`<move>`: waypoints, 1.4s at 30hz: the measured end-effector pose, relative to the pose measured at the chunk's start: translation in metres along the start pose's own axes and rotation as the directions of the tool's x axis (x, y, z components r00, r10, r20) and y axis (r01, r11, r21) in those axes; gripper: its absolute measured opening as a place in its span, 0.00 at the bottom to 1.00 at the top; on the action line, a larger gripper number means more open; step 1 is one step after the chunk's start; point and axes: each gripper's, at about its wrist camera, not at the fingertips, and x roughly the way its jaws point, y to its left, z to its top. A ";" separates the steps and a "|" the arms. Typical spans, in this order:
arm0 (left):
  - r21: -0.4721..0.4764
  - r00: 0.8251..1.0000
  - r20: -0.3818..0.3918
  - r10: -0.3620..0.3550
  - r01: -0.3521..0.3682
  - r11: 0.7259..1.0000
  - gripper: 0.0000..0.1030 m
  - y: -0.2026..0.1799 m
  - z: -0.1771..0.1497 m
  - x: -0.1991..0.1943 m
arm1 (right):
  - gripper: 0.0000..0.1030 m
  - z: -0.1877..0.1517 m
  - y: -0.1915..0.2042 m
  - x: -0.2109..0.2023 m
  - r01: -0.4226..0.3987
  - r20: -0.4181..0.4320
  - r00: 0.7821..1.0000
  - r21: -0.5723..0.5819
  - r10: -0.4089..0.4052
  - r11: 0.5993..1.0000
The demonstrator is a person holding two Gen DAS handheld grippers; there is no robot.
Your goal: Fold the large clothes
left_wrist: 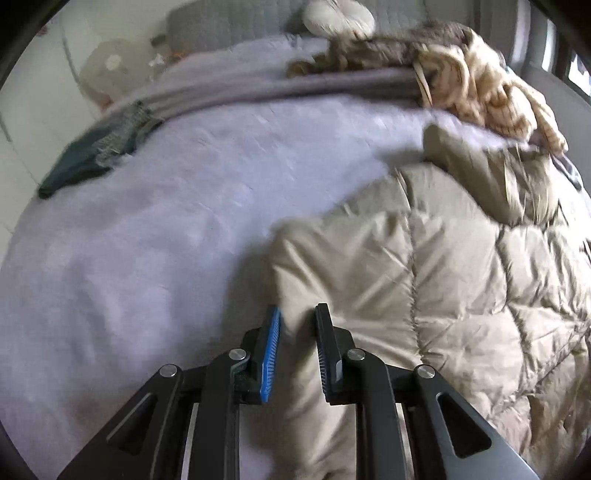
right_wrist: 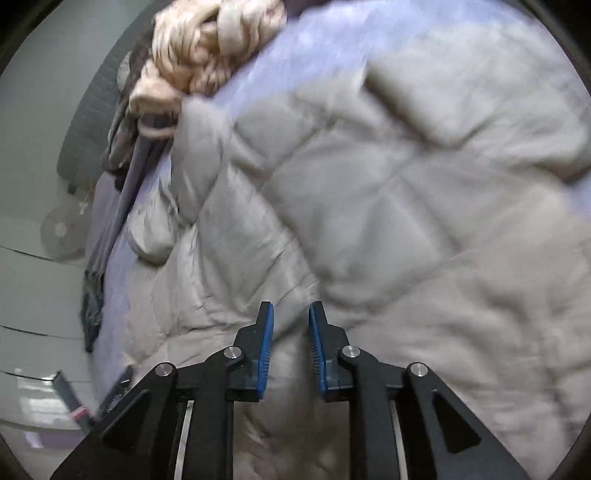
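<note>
A beige quilted puffer jacket (left_wrist: 424, 266) lies spread on a lavender bed sheet (left_wrist: 166, 206). My left gripper (left_wrist: 297, 314) is shut on the jacket's left edge, with beige fabric pinched between the blue and black pads. In the right wrist view the same jacket (right_wrist: 369, 192) fills most of the frame. My right gripper (right_wrist: 291, 308) is shut on a fold of the jacket, with fabric running between its blue pads. Both views are blurred by motion.
A cream chunky knit (left_wrist: 491, 92) lies by the jacket's top and also shows in the right wrist view (right_wrist: 207, 48). A folded grey cloth (left_wrist: 277, 88) and a dark green garment (left_wrist: 92, 155) lie at the far side. A grey headboard (left_wrist: 229, 22) stands behind.
</note>
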 end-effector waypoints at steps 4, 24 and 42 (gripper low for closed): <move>-0.067 0.999 0.029 -0.039 0.041 0.997 0.20 0.021 0.015 -0.014 | 0.21 0.018 0.004 -0.030 -0.032 0.059 0.998 -0.070 0.036 0.997; -0.034 0.994 -0.106 0.024 -0.027 0.999 0.21 -0.025 0.009 0.037 | 0.06 0.037 -0.019 0.012 -0.076 -0.097 0.993 -0.134 0.063 0.988; 0.050 0.987 -0.139 -0.084 0.091 0.995 1.00 -0.163 -0.020 -0.044 | 0.49 0.035 -0.105 -0.047 -0.121 -0.139 0.982 0.069 0.130 0.990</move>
